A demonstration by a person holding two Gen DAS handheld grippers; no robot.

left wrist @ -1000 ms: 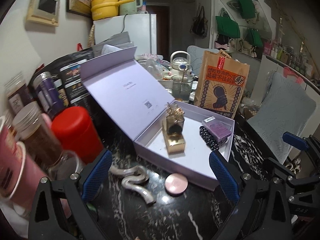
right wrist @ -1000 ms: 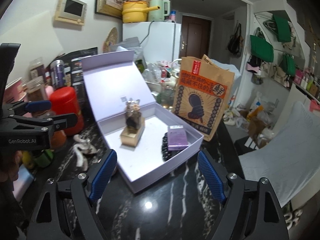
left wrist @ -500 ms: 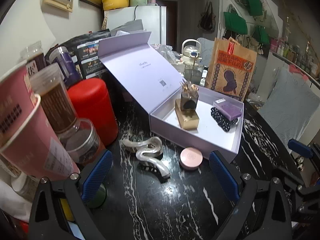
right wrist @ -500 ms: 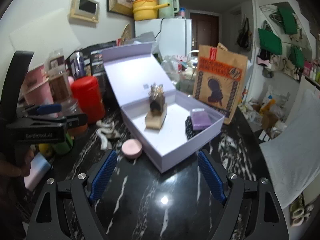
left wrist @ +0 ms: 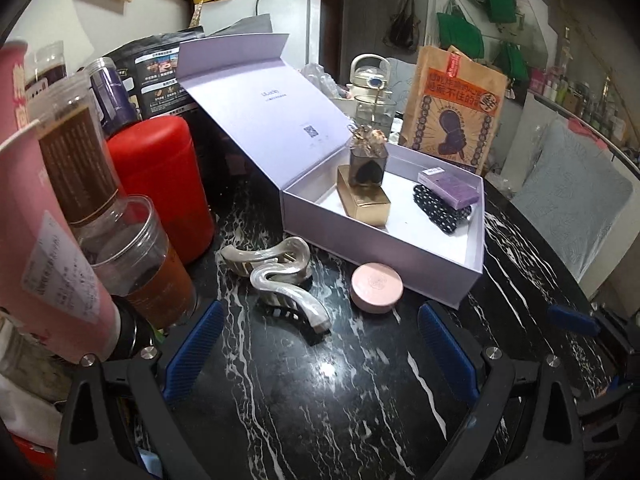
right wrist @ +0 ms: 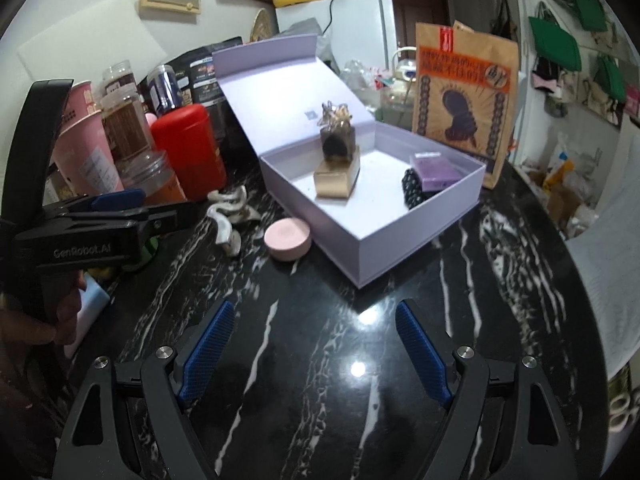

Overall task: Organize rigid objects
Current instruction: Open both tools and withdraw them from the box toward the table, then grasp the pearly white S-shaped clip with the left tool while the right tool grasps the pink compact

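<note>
While lid up, box (left wrist: pixel 384 248) holds perfume (left wrist: pixel 367 168)

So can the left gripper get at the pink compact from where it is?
Probably yes. The left gripper is open and empty, and the pink compact lies on bare table just ahead, outside the box. The hair claw sits to its left, apart from it.

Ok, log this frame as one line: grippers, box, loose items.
left gripper: open, empty | right gripper: open, empty | lavender box: lid up | pink compact, two hair claws: on table outside box
</note>
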